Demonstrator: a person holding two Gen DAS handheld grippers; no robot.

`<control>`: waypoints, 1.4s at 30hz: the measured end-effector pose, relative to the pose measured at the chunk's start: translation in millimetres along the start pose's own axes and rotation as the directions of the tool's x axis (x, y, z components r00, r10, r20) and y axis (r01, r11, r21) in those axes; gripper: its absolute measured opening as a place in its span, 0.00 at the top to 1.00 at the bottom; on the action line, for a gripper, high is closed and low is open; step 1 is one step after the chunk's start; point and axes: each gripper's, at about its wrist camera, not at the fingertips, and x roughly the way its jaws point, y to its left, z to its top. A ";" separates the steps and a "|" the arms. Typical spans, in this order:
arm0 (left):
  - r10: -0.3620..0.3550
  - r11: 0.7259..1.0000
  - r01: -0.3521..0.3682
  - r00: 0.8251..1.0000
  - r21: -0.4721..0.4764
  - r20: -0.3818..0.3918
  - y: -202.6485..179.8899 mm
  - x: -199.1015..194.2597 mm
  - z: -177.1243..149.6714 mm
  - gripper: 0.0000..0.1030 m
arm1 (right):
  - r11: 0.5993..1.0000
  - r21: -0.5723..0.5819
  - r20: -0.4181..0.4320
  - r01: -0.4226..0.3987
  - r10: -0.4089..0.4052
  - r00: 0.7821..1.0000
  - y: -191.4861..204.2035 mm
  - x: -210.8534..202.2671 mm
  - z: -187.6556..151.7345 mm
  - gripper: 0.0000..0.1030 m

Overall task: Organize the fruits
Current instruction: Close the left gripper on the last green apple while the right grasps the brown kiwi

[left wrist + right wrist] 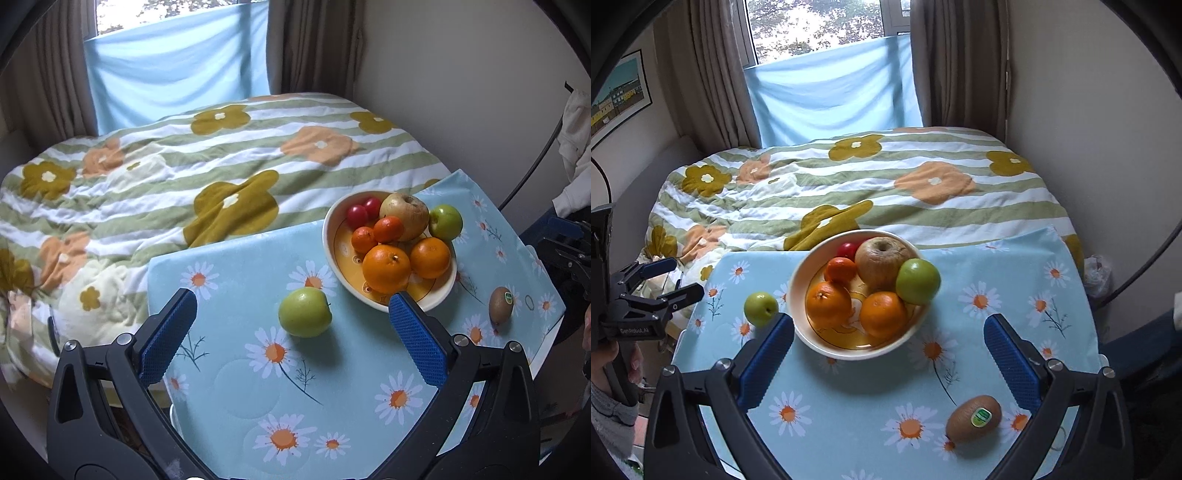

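A white bowl (328, 236) (798, 295) on the daisy-print cloth holds two oranges, two small tangerines, red fruits, a brownish apple and a green apple (918, 280) leaning on its right rim. A second green apple (304, 312) (761, 308) lies on the cloth left of the bowl. My left gripper (291, 306) (677, 278) hangs open above this apple, and its pads touch nothing. A kiwi (500, 305) (973, 419) with a green sticker lies near the front right. My right gripper (890, 321) stands wide open in front of the bowl, with nothing between its fingers.
The small table (236, 369) under the blue cloth butts against a bed with a flowered quilt (147, 184) (849, 184). Curtains and a window lie beyond. A wall runs along the right. A person's hand (613, 362) holds the left gripper's handle.
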 end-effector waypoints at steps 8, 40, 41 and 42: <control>-0.027 0.998 0.029 0.999 0.053 -0.029 -7.8 29.1 -14.4 0.00 | 0.988 0.088 -0.048 0.130 -0.126 0.991 -27.1 -3.1 -46.1 0.00; -0.018 0.995 0.003 0.989 -0.102 -0.145 -7.0 121.1 -46.4 0.40 | 0.991 0.101 -0.157 0.086 -0.070 0.985 -76.7 71.4 -125.5 0.01; -0.014 0.995 -0.001 0.989 -0.101 -0.144 -8.2 121.5 -45.7 0.40 | 0.991 0.100 -0.163 0.089 -0.072 0.984 -77.0 72.2 -125.4 0.01; -0.009 0.995 -0.005 0.990 -0.098 -0.142 -9.1 121.8 -44.6 0.40 | 0.991 0.100 -0.168 0.090 -0.072 0.983 -77.6 73.0 -125.3 0.01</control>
